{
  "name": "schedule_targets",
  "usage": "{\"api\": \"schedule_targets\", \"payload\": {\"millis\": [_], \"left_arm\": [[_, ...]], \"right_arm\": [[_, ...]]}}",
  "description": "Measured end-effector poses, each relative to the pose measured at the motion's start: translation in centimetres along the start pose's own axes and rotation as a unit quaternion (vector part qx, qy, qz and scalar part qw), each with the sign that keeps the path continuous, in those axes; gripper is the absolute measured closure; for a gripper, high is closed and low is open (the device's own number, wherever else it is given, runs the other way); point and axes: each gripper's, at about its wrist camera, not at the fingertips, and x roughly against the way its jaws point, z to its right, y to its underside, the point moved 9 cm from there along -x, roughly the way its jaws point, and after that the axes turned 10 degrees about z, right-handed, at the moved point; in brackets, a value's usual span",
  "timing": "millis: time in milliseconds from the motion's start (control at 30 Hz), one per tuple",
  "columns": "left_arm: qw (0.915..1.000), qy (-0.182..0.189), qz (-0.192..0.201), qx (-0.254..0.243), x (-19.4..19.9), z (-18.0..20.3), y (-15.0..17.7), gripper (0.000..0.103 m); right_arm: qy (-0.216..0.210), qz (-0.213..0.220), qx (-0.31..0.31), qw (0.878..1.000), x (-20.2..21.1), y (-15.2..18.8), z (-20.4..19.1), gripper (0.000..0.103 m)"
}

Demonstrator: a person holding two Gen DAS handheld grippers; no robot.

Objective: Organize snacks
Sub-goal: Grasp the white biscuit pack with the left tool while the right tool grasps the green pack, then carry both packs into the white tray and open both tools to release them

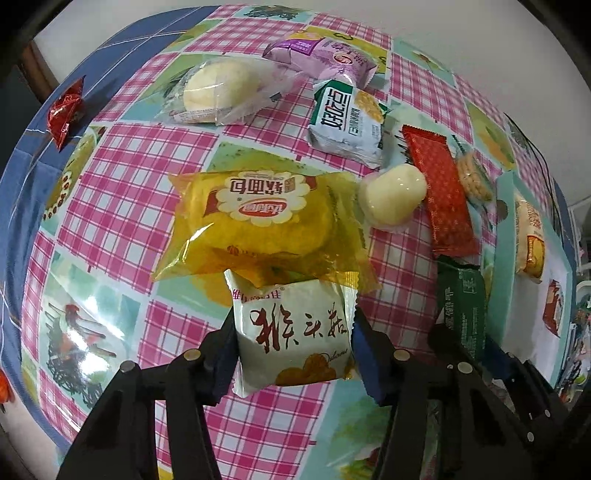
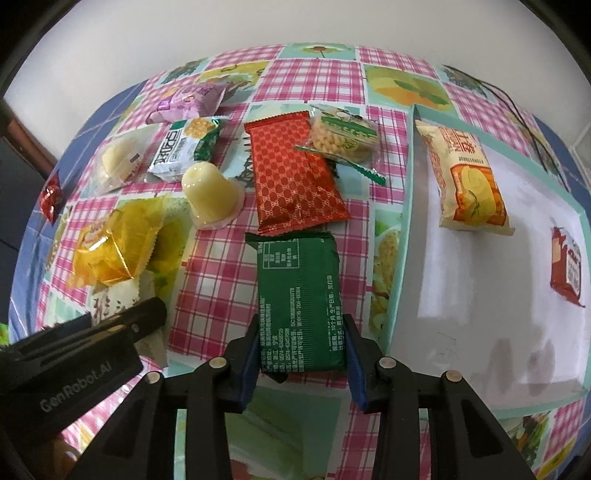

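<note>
Two grippers, each gripping one pack: left gripper jaws clamp a white pack, right gripper jaws a green pack; two packs lie in the tray.

1. The worktop wears a glossy patchwork oilcloth: pink-and-white checked squares set among pale turquoise panels printed with fruit, vegetables and a bird.
2. A blue border with thin white lines runs along the cloth's left edge in the left wrist view.
3. Light glares off the cloth in soft white patches.
4. Behind the worktop stands a plain off-white wall, evenly lit.
5. At the upper left, a dark brown wooden strip, perhaps a door frame, meets the wall.
6. Thin black cables trail across the far right corner.
7. To the far right, a cluttered, blurred area cannot be made out.
</note>
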Motion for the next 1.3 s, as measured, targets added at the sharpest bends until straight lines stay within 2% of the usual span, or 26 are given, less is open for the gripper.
{"api": "schedule_targets", "payload": {"millis": [300, 567, 833, 1033, 1300], "left_arm": [[0.9994, 0.018, 0.029, 0.000, 2.6, 1.8, -1.4, 0.045], [0.9959, 0.031, 0.083, -0.015, 7.1, 3.0, -3.0, 0.045], [0.9936, 0.032, 0.103, -0.034, 8.0, 4.3, -3.2, 0.045], [0.9908, 0.039, 0.103, -0.079, 7.8, 8.5, -2.4, 0.045], [0.9798, 0.060, 0.097, -0.164, 7.4, 15.6, 0.0, 0.045]], "right_arm": [[-0.006, 0.017, -0.031, 0.999, 2.2, -1.7, 2.2, 0.061], [-0.020, 0.053, -0.070, 0.996, 5.5, -3.5, 4.2, 0.061], [-0.001, 0.053, -0.092, 0.994, 6.1, -2.9, 6.3, 0.061], [0.039, 0.044, -0.131, 0.990, 5.8, -2.1, 11.1, 0.061], [0.083, 0.038, -0.198, 0.976, 6.7, -0.2, 18.7, 0.061]]}}
